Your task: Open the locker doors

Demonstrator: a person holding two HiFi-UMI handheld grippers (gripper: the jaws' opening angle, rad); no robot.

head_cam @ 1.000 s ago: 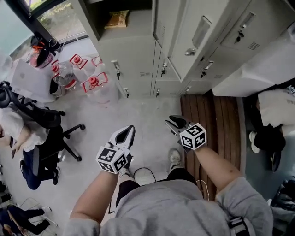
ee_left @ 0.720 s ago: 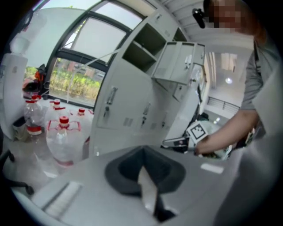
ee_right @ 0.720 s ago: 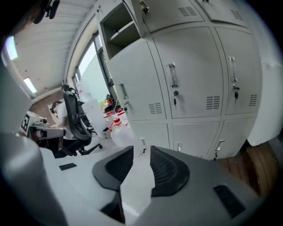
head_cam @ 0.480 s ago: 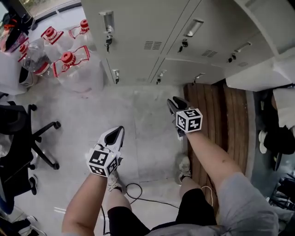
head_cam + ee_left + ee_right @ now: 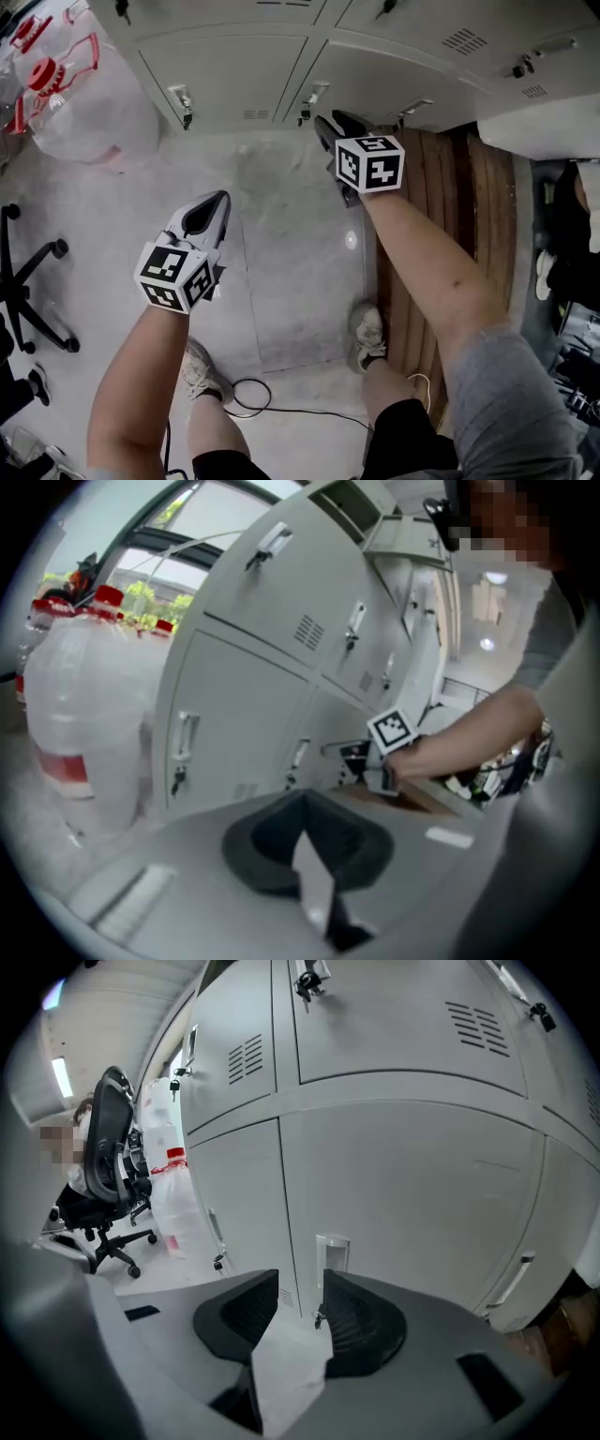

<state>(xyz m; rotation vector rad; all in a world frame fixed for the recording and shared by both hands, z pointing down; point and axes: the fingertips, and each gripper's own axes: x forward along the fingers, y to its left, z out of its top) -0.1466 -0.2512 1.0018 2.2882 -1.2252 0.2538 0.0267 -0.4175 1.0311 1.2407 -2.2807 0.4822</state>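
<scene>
The lockers [image 5: 234, 70] have their bottom-row doors shut, so what they hold stays hidden. Just left of the lockers, clear plastic jugs [image 5: 89, 108] with red caps sit on the floor; whether they are full cannot be told. The right gripper [image 5: 325, 122] is close in front of the lockers' bottom row. Its jaws are apart and have just been opening wider, with nothing between them. The right gripper view sets a door handle [image 5: 331, 1252] in line with the gap, beyond the tips. The left gripper [image 5: 217, 199] hangs farther back from the lockers, jaws together and empty. Only the right gripper view shows the seat and back of an office chair [image 5: 108, 1176] past the jugs. Only the head view shows a cable [image 5: 281, 408] on the floor, well back from the lockers.
</scene>
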